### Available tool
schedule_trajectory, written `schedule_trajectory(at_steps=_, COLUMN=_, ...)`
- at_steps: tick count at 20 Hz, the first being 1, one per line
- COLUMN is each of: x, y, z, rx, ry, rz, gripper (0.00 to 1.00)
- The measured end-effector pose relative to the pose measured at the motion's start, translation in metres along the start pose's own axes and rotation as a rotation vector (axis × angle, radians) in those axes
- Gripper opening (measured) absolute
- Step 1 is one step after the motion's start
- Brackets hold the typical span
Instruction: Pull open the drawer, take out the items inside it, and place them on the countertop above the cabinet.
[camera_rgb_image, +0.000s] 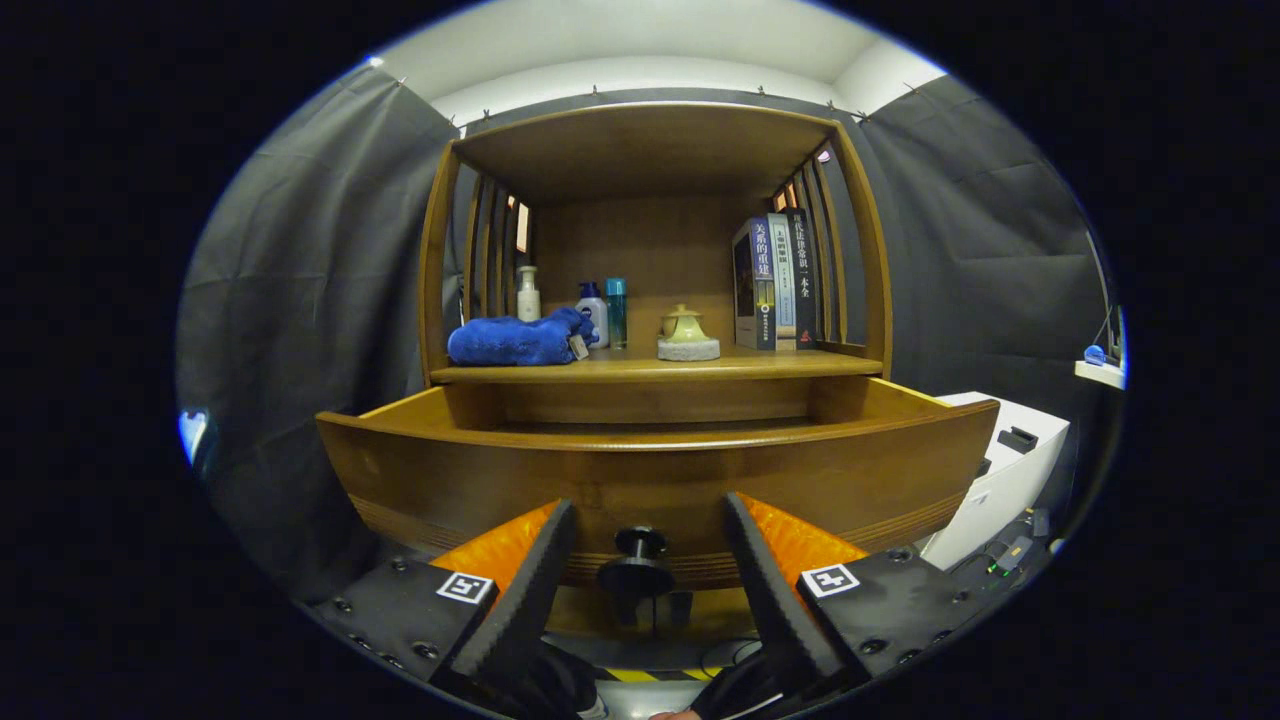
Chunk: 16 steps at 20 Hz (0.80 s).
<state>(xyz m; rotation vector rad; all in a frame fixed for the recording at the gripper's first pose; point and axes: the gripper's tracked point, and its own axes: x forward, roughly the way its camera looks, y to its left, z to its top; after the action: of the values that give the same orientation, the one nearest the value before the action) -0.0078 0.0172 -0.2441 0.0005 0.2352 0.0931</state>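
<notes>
Drawer (655, 480) pulled out; your fingers (540, 590) apart, flanking its knob (638, 565). Stiff, heavy wood — grip knob only.

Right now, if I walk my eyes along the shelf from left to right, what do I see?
Blue towel → white pump bottle behind it → teal bottle → little teapot on its stand → books. Below, the jaws stand open around the drawer knob.

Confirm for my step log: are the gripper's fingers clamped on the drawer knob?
No: the gripper is open, its fingers apart either side of the drawer knob.
</notes>
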Motion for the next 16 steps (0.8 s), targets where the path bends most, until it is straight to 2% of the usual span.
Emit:
schedule_trajectory(at_steps=8, x=0.011, y=-0.008, z=-0.019, rx=-0.02, ry=0.041, rz=-0.062, gripper=0.96)
schedule_trajectory(at_steps=16, x=0.018, y=-0.008, z=-0.015, rx=-0.007, ry=0.047, rz=-0.062, gripper=0.97)
